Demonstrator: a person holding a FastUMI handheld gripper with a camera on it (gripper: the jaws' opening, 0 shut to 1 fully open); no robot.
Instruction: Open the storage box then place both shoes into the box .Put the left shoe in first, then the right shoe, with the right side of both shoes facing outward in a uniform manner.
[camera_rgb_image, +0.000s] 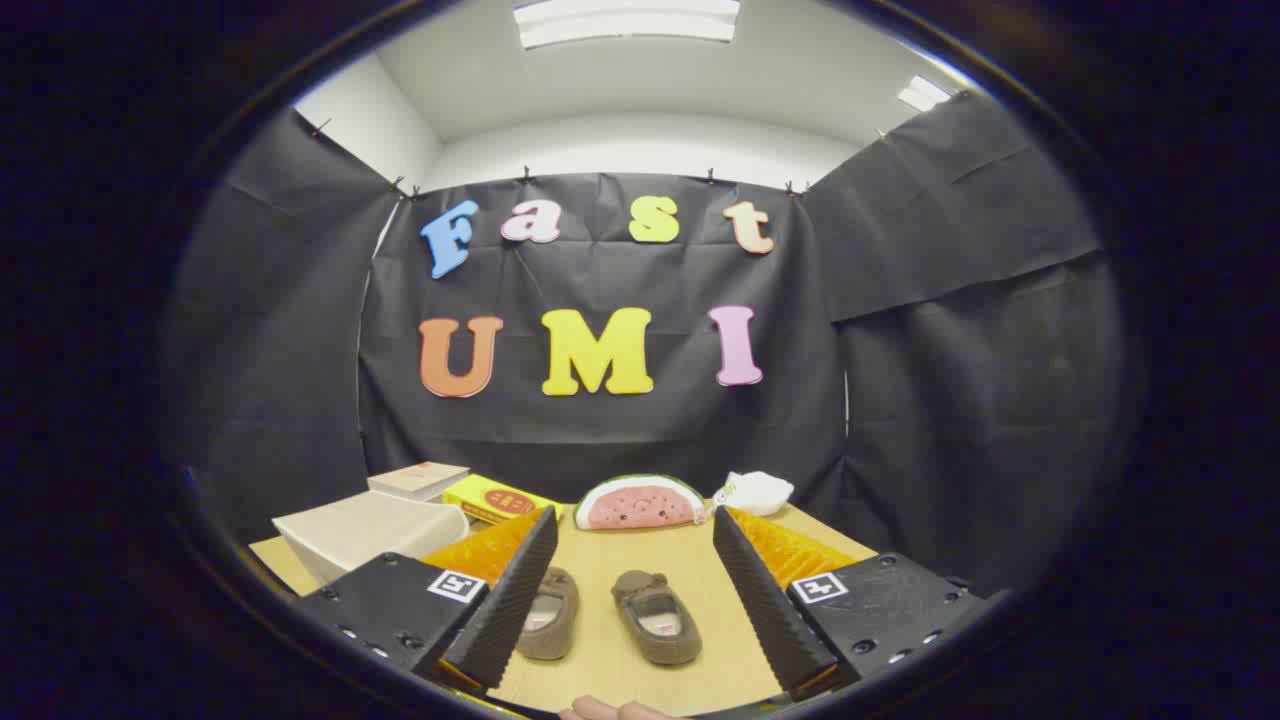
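Two brown slipper-like shoes lie side by side on the wooden counter (620, 560) in the lower middle of the frame: the left shoe (549, 612), partly hidden behind one finger, and the right shoe (657, 616), in plain sight between the fingers. The gripper (637, 590) hangs above them with its fingers spread wide, holding nothing. At lower left, beyond the fingers, sits the pale storage box (365, 530), lid shut as far as can be told. Farther back along the black cloth wall rest a book (417, 480), a yellow packet (495, 498), a watermelon-slice plush (640, 502) and a white bundle (755, 491). A fingertip (610, 711) peeks in at the bottom.
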